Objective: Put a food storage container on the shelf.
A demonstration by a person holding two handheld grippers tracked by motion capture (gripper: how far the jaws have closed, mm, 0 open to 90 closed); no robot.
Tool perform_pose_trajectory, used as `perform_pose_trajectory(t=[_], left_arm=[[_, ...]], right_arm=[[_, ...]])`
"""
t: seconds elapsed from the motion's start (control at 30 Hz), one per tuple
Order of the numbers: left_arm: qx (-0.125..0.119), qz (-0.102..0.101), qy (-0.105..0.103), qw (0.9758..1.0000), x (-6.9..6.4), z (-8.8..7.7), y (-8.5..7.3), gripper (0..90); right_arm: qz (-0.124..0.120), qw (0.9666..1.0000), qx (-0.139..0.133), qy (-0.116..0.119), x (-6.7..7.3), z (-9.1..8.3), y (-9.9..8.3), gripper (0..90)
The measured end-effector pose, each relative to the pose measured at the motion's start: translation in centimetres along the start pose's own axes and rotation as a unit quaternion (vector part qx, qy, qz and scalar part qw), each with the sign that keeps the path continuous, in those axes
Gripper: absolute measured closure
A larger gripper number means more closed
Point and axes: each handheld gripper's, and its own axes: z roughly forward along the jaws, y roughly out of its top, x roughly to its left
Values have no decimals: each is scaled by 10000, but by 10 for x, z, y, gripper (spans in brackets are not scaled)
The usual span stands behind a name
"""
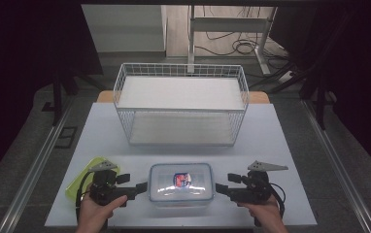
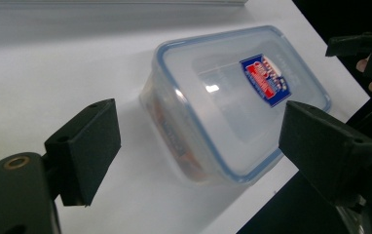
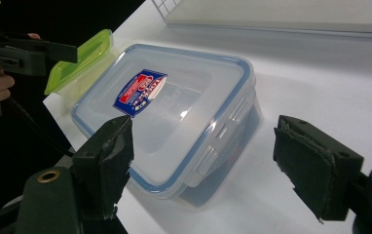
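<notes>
Left hand: the left hand [image 1: 96,209] comes in from the bottom edge of the high view and grips the handle from below, so the left gripper [image 1: 143,186] lies level and aims right, toward the box.
Left gripper jaws: spread wide apart with nothing between them; in the left gripper view the box's short end sits in the gap ahead of the two black pads, not touching either.
Right hand: the right hand [image 1: 263,211] mirrors the other, holding the right gripper [image 1: 218,188] level and aimed left at the opposite short end of the box.
Right gripper jaws: wide apart and holding nothing; the box's clip end lies just ahead of them in the right gripper view.
Box: the box [image 1: 181,183] stands flat near the front edge of the table [image 1: 271,141], between the two grippers. It is a clear plastic rectangle with rounded corners, a blue seal around the lid, fold-down clips on the sides and a red and blue label [image 1: 182,180] on top.
Green lid: a flat, see-through yellow-green lid [image 1: 75,183] lies on the table's front left, under the left gripper.
Basket: a white wire basket [image 1: 181,103] of open mesh stands on the far half of the table, well apart from the box.
Table surface: smooth, matt, pale grey.
</notes>
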Motion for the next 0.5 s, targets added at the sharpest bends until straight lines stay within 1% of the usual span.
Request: perform_pose_trajectory(t=[0.07, 0.17, 0.2, 0.3, 0.37, 0.4, 0.5], left_arm=[[47, -47, -79, 9999, -2, 4, 2, 146], [99, -65, -128, 9998, -3, 9, 4, 139], [163, -146, -198, 9996, -3, 13, 5, 134], [220, -345, -417, 9983, -1, 21, 5, 128], [232, -369, -429, 9981, 0, 23, 5, 125], [293, -421, -436, 9977, 3, 29, 4, 124], [379, -667, -581, 9954, 11, 36, 1, 124]], right_arm=[[33, 10000, -12, 22, 0, 0, 1, 227], [14, 10000, 23, 61, -2, 3, 3, 232], [12, 10000, 40, 60, -2, 5, 3, 232], [9, 10000, 66, 50, -2, 8, 4, 232], [6, 10000, 79, 51, -3, 9, 4, 232], [11, 10000, 88, 34, -3, 10, 4, 232], [-3, 10000, 97, 5, -3, 10, 4, 232]])
